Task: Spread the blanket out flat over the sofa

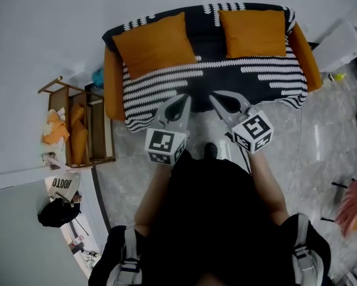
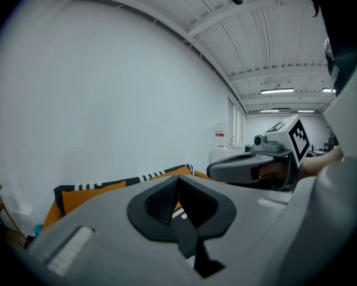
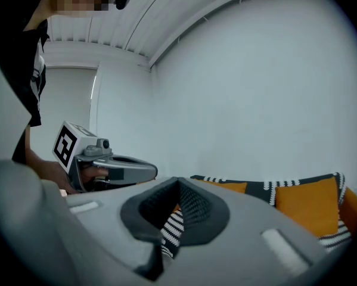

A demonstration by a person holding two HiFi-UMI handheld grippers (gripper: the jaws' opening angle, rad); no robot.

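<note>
An orange sofa stands against the wall with a black-and-white striped blanket draped over its seat and back. Two orange cushions lean on the backrest. Both grippers point side by side at the middle of the blanket's front edge. My left gripper has its jaws closed, with a sliver of patterned cloth between the pads. My right gripper is also shut, and striped blanket cloth hangs between its fingers.
A low wooden rack with orange cloths stands left of the sofa, with a black bag on the floor nearer me. A white box sits to the sofa's right. The person's foot is on the tiled floor just before the sofa.
</note>
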